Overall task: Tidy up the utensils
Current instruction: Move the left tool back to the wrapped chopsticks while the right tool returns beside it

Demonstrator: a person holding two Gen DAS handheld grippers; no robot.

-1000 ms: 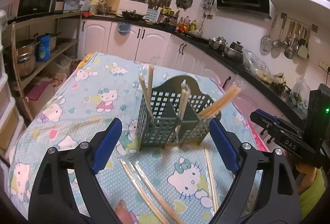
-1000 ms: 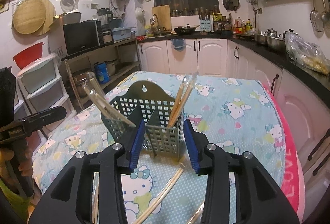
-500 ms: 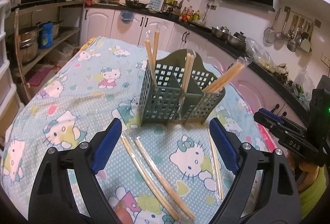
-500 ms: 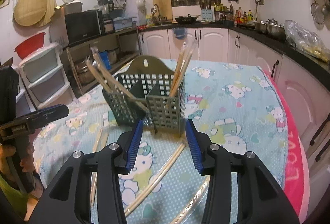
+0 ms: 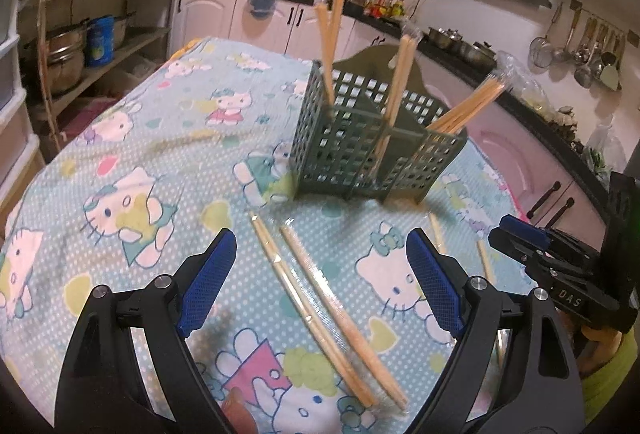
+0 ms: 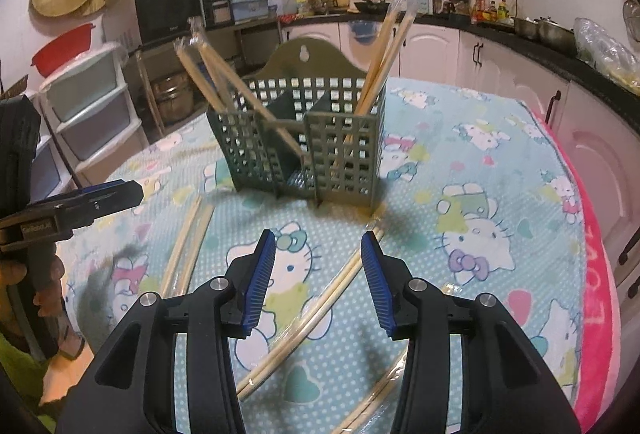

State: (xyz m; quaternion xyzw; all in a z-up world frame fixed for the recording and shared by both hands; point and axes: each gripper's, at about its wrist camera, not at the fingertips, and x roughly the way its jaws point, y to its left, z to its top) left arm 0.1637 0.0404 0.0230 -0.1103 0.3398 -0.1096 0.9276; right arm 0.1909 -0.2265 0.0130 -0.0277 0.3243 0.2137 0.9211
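A green lattice utensil holder (image 5: 376, 150) stands on the table with wrapped chopstick pairs upright in its compartments; it also shows in the right wrist view (image 6: 300, 150). Two wrapped chopstick pairs (image 5: 320, 294) lie on the cloth between the fingers of my left gripper (image 5: 320, 282), which is wide open and empty above them. My right gripper (image 6: 318, 270) is open and empty above another wrapped pair (image 6: 312, 318). More pairs lie at the left (image 6: 188, 238) and lower right (image 6: 376, 394) in the right wrist view. The right gripper (image 5: 560, 274) also shows at the right edge of the left wrist view.
The table carries a light blue cartoon-cat cloth (image 5: 120, 194) with a pink border (image 6: 596, 294) at the right edge. Kitchen counters and cabinets (image 6: 480, 46) run behind. Shelves with pots (image 5: 68, 50) and plastic drawers (image 6: 88, 102) stand to the left.
Both grippers have pulled back from the holder and tilted down toward the table. More of the loose chopsticks on the cloth now show between the fingers. Both jaws stay open.
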